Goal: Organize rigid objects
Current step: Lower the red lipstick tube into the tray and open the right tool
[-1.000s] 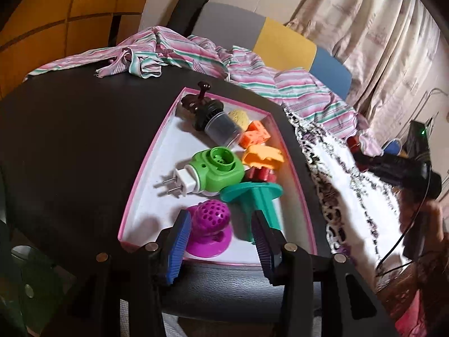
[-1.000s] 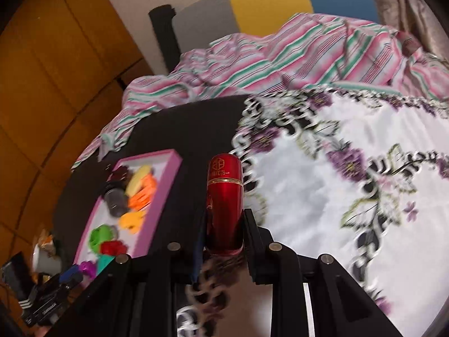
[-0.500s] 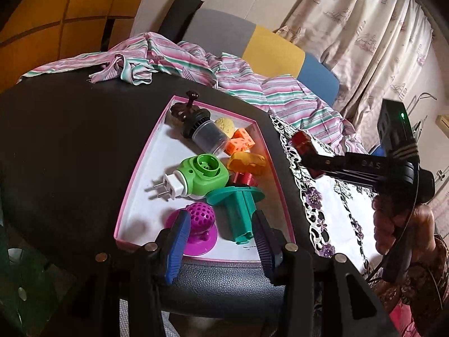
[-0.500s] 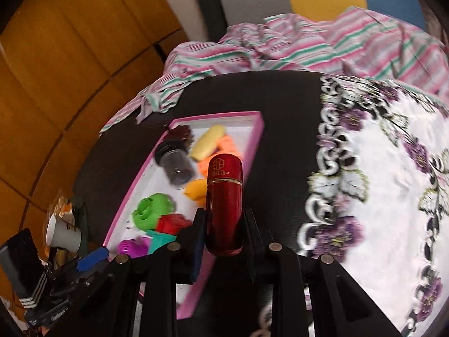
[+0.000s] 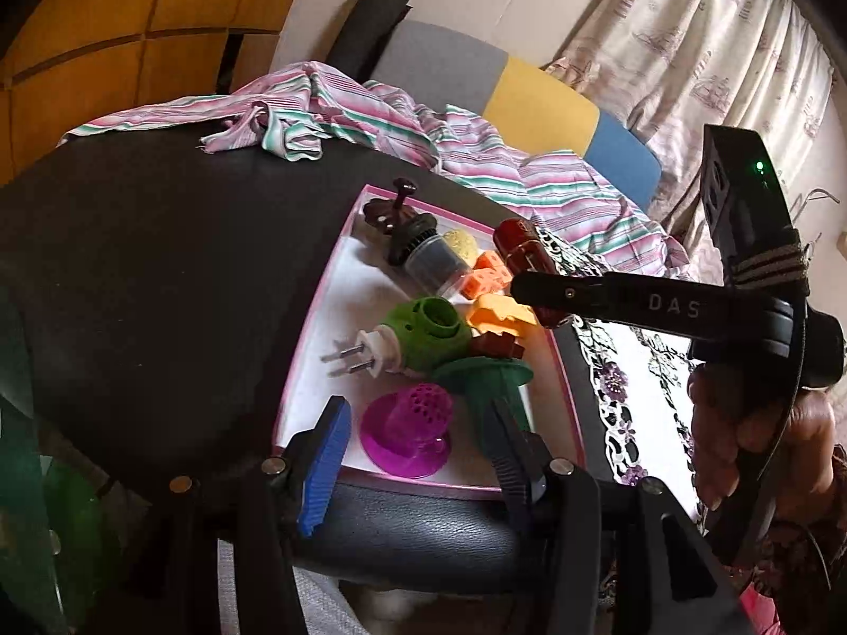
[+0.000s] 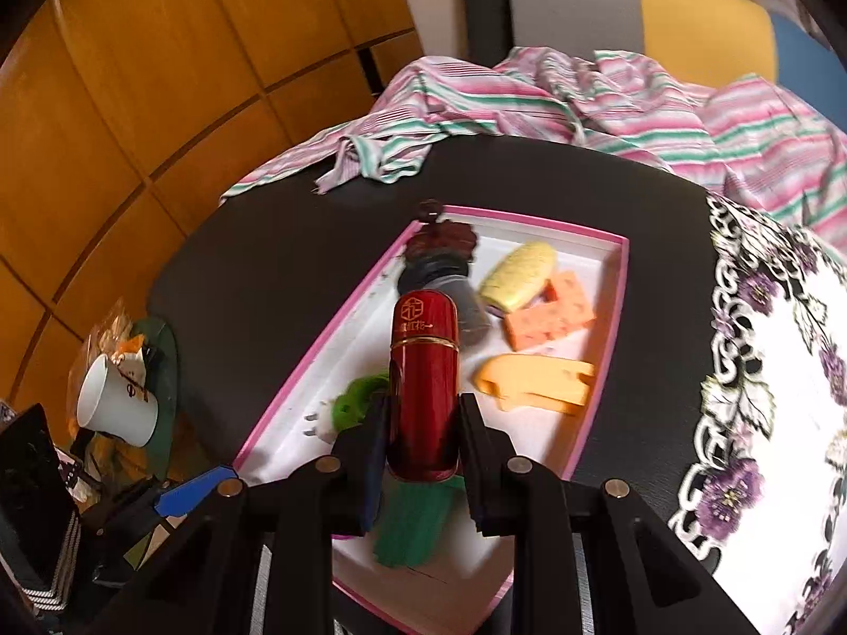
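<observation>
My right gripper [image 6: 422, 423] is shut on a red cylindrical bottle [image 6: 423, 370] with gold lettering and holds it above the pink-rimmed white tray [image 6: 609, 317]. In the left wrist view the bottle [image 5: 521, 248] hovers over the tray's right side [image 5: 312, 328], held by the right gripper [image 5: 534, 286]. My left gripper [image 5: 418, 439] is open at the tray's near edge, its blue-padded fingers either side of a magenta perforated toy [image 5: 410, 428] without touching it.
The tray holds a green plug adapter [image 5: 418, 336], a teal funnel-shaped piece [image 5: 487, 375], orange cheese blocks [image 6: 550, 312], a yellow piece [image 6: 534, 381] and a dark jar [image 5: 423, 254]. Striped cloth [image 5: 328, 116] lies at the back, a floral cloth [image 6: 783, 370] at right, a paper cup [image 6: 114, 402] at left.
My right gripper has carried the red bottle leftward from over the floral cloth to above the tray. My left gripper has stayed open near the tray's front edge.
</observation>
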Tool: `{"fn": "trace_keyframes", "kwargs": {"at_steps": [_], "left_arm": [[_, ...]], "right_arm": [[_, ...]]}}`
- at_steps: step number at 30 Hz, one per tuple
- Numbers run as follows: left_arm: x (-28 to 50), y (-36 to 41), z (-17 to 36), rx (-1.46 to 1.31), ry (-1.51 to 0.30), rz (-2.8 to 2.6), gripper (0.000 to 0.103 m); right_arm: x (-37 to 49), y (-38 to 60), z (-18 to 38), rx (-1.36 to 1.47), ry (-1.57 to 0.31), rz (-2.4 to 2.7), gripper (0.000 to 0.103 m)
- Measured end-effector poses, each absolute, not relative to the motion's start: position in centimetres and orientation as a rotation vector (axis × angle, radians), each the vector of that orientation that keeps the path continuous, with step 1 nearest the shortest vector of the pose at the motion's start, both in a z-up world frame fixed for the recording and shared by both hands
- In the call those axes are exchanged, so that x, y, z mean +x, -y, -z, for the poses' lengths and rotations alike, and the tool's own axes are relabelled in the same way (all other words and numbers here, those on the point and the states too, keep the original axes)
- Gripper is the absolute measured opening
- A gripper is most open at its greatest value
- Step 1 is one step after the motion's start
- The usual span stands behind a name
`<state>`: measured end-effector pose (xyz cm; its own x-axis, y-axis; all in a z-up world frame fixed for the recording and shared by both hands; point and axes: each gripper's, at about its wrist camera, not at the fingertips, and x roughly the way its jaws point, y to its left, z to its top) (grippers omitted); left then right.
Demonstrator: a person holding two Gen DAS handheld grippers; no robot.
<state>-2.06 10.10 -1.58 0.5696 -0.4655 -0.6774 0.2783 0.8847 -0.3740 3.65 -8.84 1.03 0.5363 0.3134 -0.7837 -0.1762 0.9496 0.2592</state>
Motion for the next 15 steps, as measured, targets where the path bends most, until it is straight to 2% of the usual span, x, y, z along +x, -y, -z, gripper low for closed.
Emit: {"fn": "trace_keyframes", "kwargs": {"at_steps": [5, 15], "left_arm": [[-2.3, -10.8, 1.3, -0.234, -0.843, 0.404, 0.057], [-2.7, -10.9, 0.5, -0.159, -0.817, 0.34, 0.058]], "right_arm": [[4.3, 7.5, -0.6, 0.173, -0.984, -0.316, 0.026], [7.3, 5.7, 1.6, 0.271, -1.062, -0.288, 0.026]]}}
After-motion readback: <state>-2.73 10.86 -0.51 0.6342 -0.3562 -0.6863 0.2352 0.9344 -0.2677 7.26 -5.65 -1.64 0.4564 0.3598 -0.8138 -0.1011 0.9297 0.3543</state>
